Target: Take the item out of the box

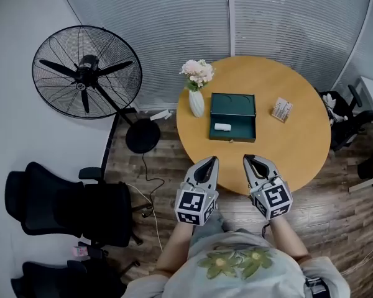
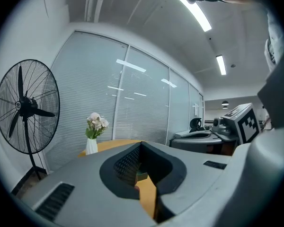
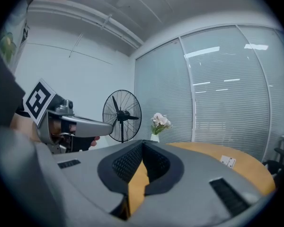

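A dark green box (image 1: 232, 117) lies open on the round wooden table (image 1: 298, 148), its lid folded back. A small white item (image 1: 222, 127) rests in its tray. My left gripper (image 1: 212, 159) and right gripper (image 1: 249, 158) hover side by side over the table's near edge, short of the box, tips pointing toward it. Both are shut with nothing held. In the left gripper view the jaws (image 2: 142, 144) meet at the tips, with a sliver of the green box (image 2: 141, 174) showing through the gap. In the right gripper view the jaws (image 3: 143, 144) are likewise closed and empty.
A white vase of flowers (image 1: 197, 89) stands left of the box, and a small printed carton (image 1: 281, 110) right of it. A large black floor fan (image 1: 87, 73) stands at the left, with black office chairs (image 1: 62, 210) below it. A blinds-covered glass wall runs behind the table.
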`<move>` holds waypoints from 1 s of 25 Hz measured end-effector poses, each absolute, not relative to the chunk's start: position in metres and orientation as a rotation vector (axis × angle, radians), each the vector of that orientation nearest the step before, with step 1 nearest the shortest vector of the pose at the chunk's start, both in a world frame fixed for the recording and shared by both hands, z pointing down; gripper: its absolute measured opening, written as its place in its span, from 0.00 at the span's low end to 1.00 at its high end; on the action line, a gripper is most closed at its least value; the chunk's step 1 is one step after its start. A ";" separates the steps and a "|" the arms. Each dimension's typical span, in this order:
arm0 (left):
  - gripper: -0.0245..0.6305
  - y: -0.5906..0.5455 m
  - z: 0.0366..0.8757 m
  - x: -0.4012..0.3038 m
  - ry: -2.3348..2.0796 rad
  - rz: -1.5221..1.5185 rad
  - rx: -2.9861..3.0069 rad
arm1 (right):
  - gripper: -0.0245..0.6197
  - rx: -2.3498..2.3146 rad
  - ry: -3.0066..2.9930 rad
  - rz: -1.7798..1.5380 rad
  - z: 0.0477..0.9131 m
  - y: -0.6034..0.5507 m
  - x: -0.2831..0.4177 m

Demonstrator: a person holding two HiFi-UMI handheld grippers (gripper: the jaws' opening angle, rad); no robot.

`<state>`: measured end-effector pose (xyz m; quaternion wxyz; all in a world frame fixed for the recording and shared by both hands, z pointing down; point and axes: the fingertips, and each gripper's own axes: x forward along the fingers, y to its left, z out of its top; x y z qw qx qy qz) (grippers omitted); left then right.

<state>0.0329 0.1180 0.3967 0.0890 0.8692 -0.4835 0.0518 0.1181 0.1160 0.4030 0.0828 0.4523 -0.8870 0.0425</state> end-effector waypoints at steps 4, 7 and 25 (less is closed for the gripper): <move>0.04 0.078 0.399 0.010 -1.432 0.157 2.579 | 0.05 1.385 -2.632 0.095 0.397 0.068 0.106; 0.04 0.051 0.403 -0.006 -1.421 0.161 2.576 | 0.05 1.398 -2.606 0.093 0.399 0.038 0.096; 0.04 -0.035 0.424 -0.039 -1.287 0.169 2.608 | 0.32 1.395 -2.513 0.004 0.406 -0.050 0.066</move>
